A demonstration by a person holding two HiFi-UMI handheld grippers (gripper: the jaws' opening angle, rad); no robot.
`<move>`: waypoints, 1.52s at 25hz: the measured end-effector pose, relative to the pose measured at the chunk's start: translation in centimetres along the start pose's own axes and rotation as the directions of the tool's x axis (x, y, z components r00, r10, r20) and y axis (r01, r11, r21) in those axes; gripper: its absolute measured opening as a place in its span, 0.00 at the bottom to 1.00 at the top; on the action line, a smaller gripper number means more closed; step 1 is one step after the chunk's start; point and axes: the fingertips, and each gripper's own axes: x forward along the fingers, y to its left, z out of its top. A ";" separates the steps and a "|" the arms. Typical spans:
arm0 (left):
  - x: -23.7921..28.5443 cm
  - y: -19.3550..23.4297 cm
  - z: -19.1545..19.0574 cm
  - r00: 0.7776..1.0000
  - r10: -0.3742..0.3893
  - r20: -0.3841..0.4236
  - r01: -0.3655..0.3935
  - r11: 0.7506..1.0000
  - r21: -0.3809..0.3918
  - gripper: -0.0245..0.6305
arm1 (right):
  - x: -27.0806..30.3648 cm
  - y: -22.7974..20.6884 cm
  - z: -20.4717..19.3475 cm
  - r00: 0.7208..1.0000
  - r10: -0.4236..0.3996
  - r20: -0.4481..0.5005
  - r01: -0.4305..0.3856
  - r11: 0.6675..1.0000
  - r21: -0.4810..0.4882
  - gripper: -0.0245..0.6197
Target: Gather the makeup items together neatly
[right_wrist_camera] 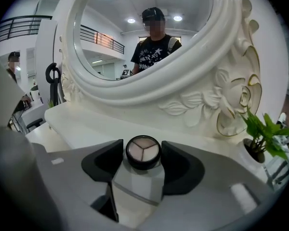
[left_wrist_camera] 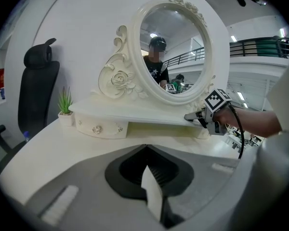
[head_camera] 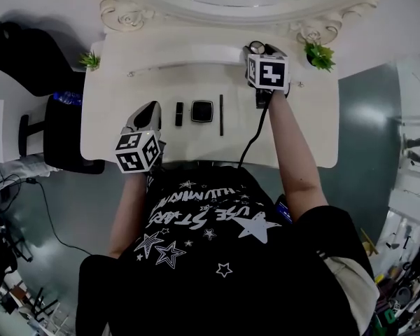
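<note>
Nearest, the left tongs [head_camera: 150, 108] hover low over the front part of the white bench [head_camera: 112, 82]. The left gripper view shows their dark pads [left_wrist_camera: 120, 170] clenched tip to tip with nothing between them. Just to the right of these tongs, in the stretch between the two tongs, three makeup items lie in one row, apart from each other. They are one short black tube [head_camera: 178, 113], one square black compact [head_camera: 201, 110] and one thin dark pencil [head_camera: 221, 114]. The pencil is the one closest to the right tongs. Farther back, the right tongs [head_camera: 260, 51] are stretched out over the raised shelf [head_camera: 189, 53] at the back of the bench. They grasp one round eyeshadow pot [right_wrist_camera: 142, 151] with three pale shades, and a pad sits against each side of it. That makes four makeup items, three loose and one held. Beyond both tongs stands one oval mirror [right_wrist_camera: 135, 42] in a carved white frame. Two small potted plants sit at the shelf ends. One plant [head_camera: 90, 60] is far left of the left tongs, and the other plant [head_camera: 320, 56] is just right of the right tongs. One black chair [head_camera: 21, 54] stands off the bench, well to the left of the left tongs.
</note>
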 end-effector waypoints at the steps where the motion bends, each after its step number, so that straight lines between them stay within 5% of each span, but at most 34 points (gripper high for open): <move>1: -0.1 0.0 -0.1 1.000 0.000 -0.001 0.000 1.000 -0.002 0.04 | 0.0 0.0 0.0 1.000 0.002 0.000 -0.002 1.000 -0.003 0.46; 17: -0.7 -0.3 0.0 1.000 -0.026 -0.003 0.026 0.999 0.034 0.04 | -3.3 1.3 -1.0 0.997 0.023 0.072 -0.024 1.000 0.001 0.42; 38: -0.6 -3.6 -0.9 0.996 -0.088 -0.025 0.090 0.991 0.101 0.04 | -8.0 3.9 -9.9 0.997 0.066 0.043 -0.066 0.998 -0.004 0.42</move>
